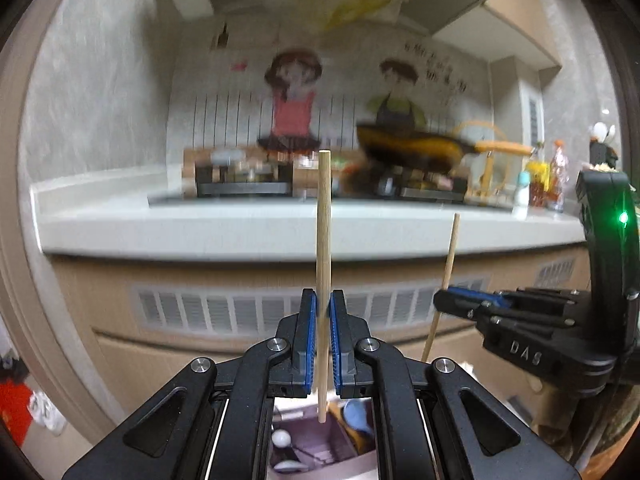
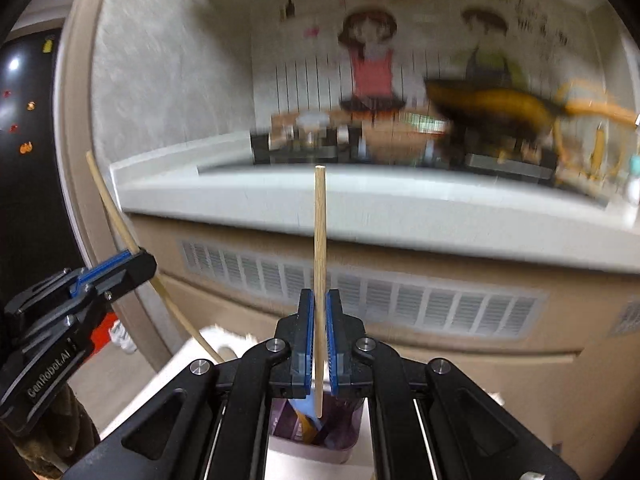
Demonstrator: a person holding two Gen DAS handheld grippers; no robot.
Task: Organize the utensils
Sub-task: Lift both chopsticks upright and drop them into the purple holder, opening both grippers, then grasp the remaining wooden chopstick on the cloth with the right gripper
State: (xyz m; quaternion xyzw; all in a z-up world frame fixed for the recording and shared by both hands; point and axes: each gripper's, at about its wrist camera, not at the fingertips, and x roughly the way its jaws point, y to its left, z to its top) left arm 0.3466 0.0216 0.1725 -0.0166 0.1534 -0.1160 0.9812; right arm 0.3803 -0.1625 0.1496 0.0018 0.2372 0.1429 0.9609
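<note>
My left gripper is shut on a wooden chopstick that stands upright between its blue pads. Its lower tip hangs over a purple utensil holder with white and blue spoons inside. My right gripper is shut on a second upright wooden chopstick, its tip above a purple holder holding blue utensils. The right gripper with its chopstick shows at the right of the left wrist view. The left gripper with its chopstick shows at the left of the right wrist view.
Ahead is a pale kitchen counter with a gas stove and a dark wok with a wooden handle. Bottles stand at the right. A vented cabinet front lies below the counter. A cartoon wall sticker is behind.
</note>
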